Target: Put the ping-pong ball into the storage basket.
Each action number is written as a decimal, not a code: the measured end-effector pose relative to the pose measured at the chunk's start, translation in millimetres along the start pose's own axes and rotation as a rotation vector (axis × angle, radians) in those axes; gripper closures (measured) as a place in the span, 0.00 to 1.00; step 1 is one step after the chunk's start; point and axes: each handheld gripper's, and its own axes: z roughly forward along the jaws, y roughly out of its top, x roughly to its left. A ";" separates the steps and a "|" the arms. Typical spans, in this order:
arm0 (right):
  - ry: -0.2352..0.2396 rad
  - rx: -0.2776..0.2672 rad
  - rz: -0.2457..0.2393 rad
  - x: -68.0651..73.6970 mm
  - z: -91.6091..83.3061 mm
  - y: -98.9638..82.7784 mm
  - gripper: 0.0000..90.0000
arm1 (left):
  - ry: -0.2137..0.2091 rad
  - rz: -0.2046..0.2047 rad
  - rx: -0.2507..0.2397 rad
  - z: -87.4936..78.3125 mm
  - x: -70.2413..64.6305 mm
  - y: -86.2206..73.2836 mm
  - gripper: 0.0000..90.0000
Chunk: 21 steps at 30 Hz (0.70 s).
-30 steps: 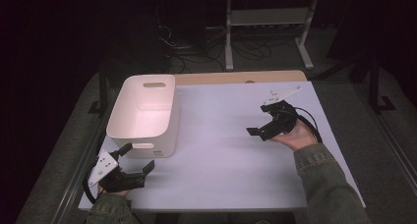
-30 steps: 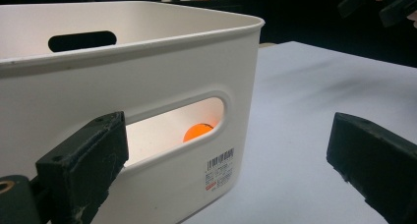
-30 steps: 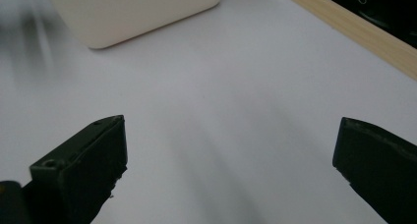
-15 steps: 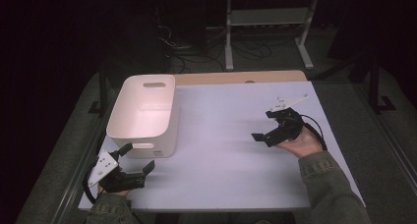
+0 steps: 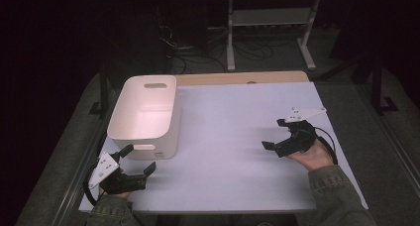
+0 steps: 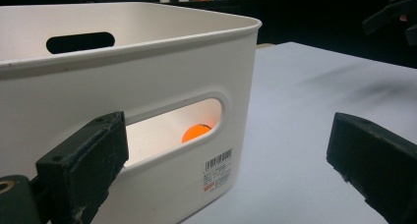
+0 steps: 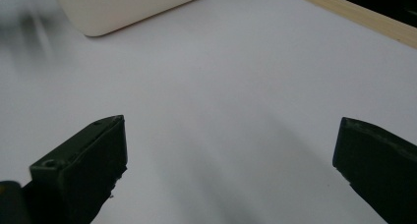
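A white plastic bin (image 5: 143, 114) with handle slots stands on the left of the pale table (image 5: 228, 112). My left gripper (image 5: 138, 159) rests open at the table's near left corner, just in front of the bin's near wall. In the left gripper view the bin (image 6: 123, 62) is close ahead, and an orange ball (image 6: 195, 133) inside it shows through the handle slot. The left gripper (image 6: 226, 170) holds nothing between its wide jaws. My right gripper (image 5: 274, 134) hovers open over the right side of the table, empty, jaws pointing left. In the right gripper view the right gripper (image 7: 231, 165) faces bare table.
A wooden strip (image 5: 242, 78) runs along the table's far edge. Beyond it stand a metal shelf frame (image 5: 270, 23) and cables on the dark floor. The bin's corner (image 7: 128, 5) lies far ahead in the right gripper view. The right gripper (image 6: 393, 13) appears distant in the left gripper view.
My right gripper has drifted toward the near right side of the table. The left gripper and the bin have stayed put.
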 end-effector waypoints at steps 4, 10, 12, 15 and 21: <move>-0.017 -0.028 0.011 1.1 -6.2 -10.6 0.00 | 0.000 -0.002 -0.002 -0.2 -0.3 0.1 0.02; -0.039 -0.058 0.034 3.0 -12.0 -25.5 0.00 | 0.000 -0.002 -0.005 -0.2 -0.3 0.1 0.02; -0.046 -0.062 0.042 3.6 -12.8 -31.9 0.00 | 0.000 -0.002 -0.005 -0.2 -0.3 0.1 0.02; -0.060 -0.073 0.057 3.1 -14.3 -40.2 0.00 | -0.001 -0.001 -0.005 0.1 -0.5 0.2 0.02; -0.094 -0.122 0.064 6.0 -22.1 -49.9 0.00 | 0.000 -0.002 -0.009 -0.2 -0.7 0.4 0.02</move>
